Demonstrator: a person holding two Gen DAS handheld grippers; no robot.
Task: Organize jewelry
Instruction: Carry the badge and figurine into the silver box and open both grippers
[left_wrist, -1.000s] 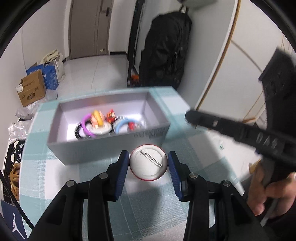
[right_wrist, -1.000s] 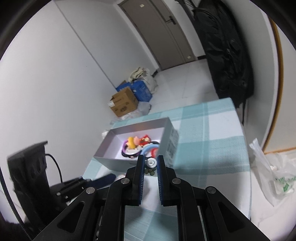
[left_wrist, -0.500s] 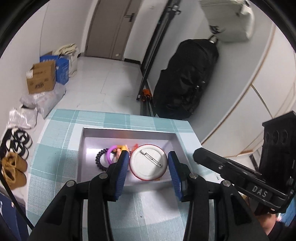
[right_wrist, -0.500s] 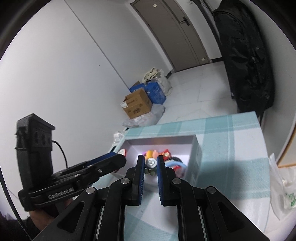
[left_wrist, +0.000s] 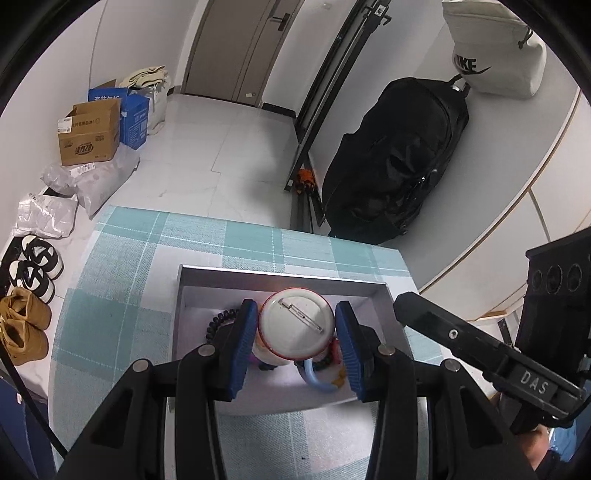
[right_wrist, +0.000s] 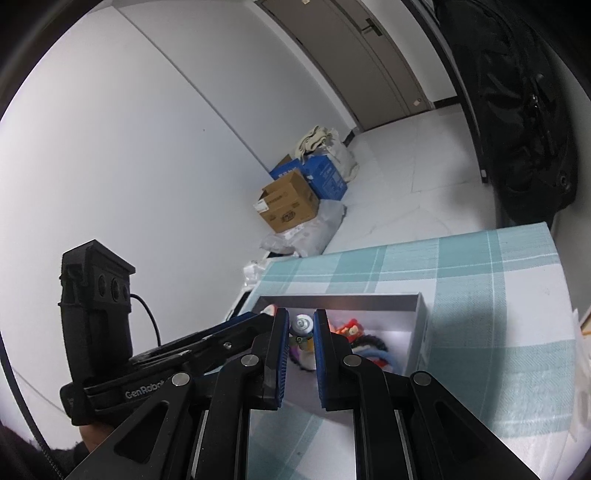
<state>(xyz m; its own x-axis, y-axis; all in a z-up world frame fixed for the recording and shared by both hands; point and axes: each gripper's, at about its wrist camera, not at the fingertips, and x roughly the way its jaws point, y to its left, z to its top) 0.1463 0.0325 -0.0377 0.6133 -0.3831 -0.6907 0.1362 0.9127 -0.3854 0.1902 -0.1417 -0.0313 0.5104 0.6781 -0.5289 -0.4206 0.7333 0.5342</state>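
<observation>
Checked tablecloth (left_wrist: 122, 295) below: both hands have swung in over the grey box (left_wrist: 280, 277), left gripper (left_wrist: 297, 325) clamping the badge (left_wrist: 295, 326), right gripper (right_wrist: 301, 326) pinching a small trinket (right_wrist: 302, 325) (release next, likely).

Grey box (left_wrist: 288, 277) sits at lower centre of the left-wrist frame, top open, its floor crowded with trinkets (right_wrist: 364, 341). Checked tablecloth (left_wrist: 122, 295) bare left and beyond. Right gripper (left_wrist: 402, 308) flanks the box's right wall.
</observation>
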